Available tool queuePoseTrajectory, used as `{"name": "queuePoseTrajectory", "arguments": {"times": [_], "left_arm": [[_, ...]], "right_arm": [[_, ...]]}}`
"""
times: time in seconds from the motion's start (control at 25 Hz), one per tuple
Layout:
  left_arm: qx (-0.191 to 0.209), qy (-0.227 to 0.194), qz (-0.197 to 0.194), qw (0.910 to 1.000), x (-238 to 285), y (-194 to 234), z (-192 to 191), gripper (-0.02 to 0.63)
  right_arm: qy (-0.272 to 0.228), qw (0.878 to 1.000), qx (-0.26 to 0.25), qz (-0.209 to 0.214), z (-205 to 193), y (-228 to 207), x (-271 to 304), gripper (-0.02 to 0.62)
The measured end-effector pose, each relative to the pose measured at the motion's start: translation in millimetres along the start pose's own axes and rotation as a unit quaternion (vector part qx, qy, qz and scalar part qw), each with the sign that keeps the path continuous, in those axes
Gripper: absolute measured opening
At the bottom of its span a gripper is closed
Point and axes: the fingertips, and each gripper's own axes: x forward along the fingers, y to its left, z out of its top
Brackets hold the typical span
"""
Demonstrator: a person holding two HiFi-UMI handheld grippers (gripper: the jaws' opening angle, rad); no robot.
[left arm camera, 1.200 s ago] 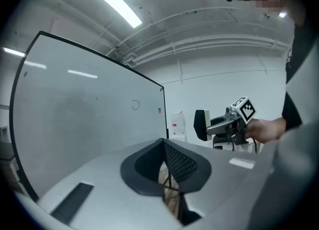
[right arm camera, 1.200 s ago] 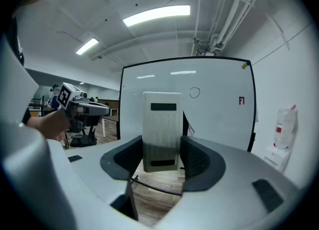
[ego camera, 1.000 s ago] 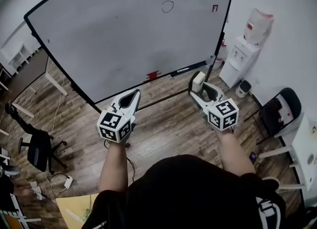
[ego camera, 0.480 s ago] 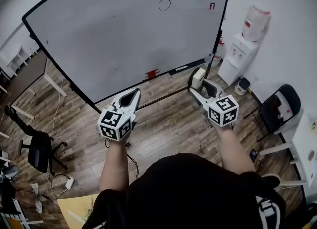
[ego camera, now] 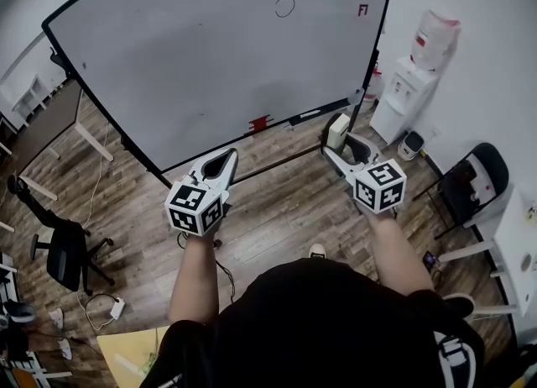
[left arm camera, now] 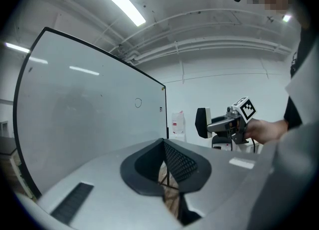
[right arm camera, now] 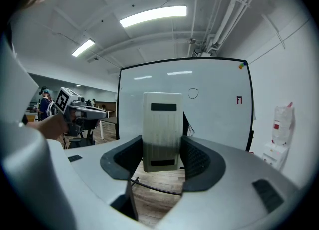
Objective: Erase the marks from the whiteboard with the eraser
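**A:** What have you got in each gripper?

**B:** My right gripper has its jaws closed on the eraser. It is a pale block standing upright, pinched by its lower half, with a dark strip near its top and another near its bottom. My left gripper holds nothing. In the left gripper view its two dark pads meet with no gap between them.

**A:** And where is the eraser in relation to the board?

**B:** In the head view it sits right of centre, just in front of the lower right corner of the whiteboard. It is up in the air over the wooden floor and does not touch the board's face. In the right gripper view the board stands well behind it.

**A:** Which marks can you see?

**B:** There are two, both at the top of the head view. One is a small black circle. The other is a little red mark to its right, close to the board's right edge. The eraser is well apart from both.

**A:** What else is around you?

**B:** A white water dispenser stands by the wall at the right. A black office chair is at the lower left. My left gripper is left of centre, pointing towards the board's lower edge.
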Motion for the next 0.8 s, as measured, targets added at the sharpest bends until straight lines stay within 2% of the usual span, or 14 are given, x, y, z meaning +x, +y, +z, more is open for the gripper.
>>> {"name": "queuePoseTrajectory", "arguments": {"times": [0.44, 0.8], "left_arm": [[0.001, 0.004, 0.018, 0.9998, 2.3, 9.5, -1.0, 0.011], [0.008, 0.016, 0.022, 0.9996, 46.3, 24.9, 0.4, 0.011]], "right_arm": [[-0.005, 1.000, -0.012, 0.003, 10.5, -11.3, 12.5, 0.232], [0.002, 1.000, -0.007, 0.005, 5.4, -51.4, 40.4, 0.232]]}}
